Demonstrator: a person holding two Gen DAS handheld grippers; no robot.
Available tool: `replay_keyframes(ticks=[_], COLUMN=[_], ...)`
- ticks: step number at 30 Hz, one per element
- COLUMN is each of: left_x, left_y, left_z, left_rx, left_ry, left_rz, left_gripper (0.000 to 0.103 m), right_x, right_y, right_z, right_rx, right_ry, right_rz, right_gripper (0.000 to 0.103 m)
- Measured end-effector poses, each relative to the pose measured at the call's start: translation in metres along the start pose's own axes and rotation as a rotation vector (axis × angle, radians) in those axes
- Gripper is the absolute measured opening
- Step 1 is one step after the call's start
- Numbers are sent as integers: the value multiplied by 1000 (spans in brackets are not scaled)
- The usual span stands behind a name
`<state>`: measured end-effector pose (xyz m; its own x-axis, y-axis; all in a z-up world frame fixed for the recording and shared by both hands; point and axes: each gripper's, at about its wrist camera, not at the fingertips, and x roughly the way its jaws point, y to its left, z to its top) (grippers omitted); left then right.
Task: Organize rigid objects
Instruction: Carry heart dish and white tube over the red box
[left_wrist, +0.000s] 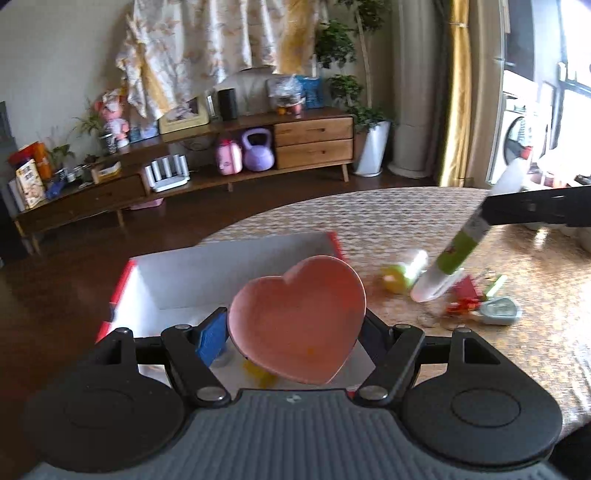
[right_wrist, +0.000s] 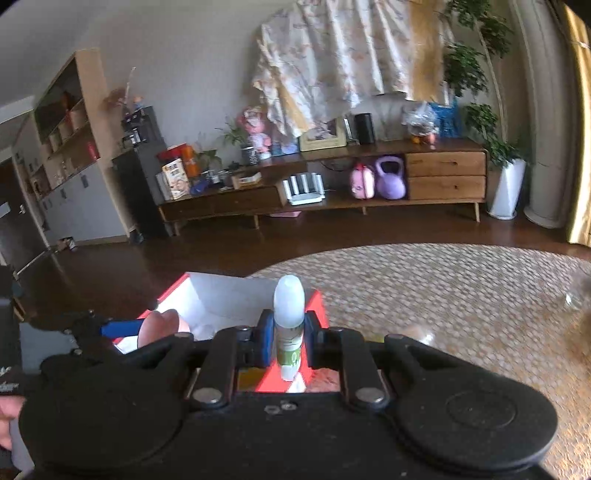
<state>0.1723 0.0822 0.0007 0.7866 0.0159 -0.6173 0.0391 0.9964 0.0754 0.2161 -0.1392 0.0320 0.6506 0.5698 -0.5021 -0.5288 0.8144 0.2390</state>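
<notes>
Left gripper (left_wrist: 295, 328) angled down gripping pink heart dish (left_wrist: 299, 317), right gripper (right_wrist: 288, 332) clamping white bottle (right_wrist: 289, 314)

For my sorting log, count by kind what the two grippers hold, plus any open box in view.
pink heart-shaped dish: 1
green-and-white bottle: 1
red-edged white box: 1
Total: 3

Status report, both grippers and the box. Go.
Left gripper shut on pink heart dish, over the box. Right gripper shut on white-capped bottle, near box corner. Small items loose on the table. Nothing blocking the box.
</notes>
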Motion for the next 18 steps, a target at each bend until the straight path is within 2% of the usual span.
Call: replay_keyframes(ticks=[8,12,18], left_x=[33,54,83], left_y=[53,77,102], left_z=[3,4,7], left_rx=[-32,-36,-46], left_ry=[75,110,149], left_rz=[83,119,156], left_gripper=[74,74,74], right_x=[43,70,108], right_y=[31,44,49], right_z=[10,6,-6], right_rx=[-68,-133,-149], right_ry=[17,20,67], right_rz=[21,-1,-25], right_gripper=[16,16,16])
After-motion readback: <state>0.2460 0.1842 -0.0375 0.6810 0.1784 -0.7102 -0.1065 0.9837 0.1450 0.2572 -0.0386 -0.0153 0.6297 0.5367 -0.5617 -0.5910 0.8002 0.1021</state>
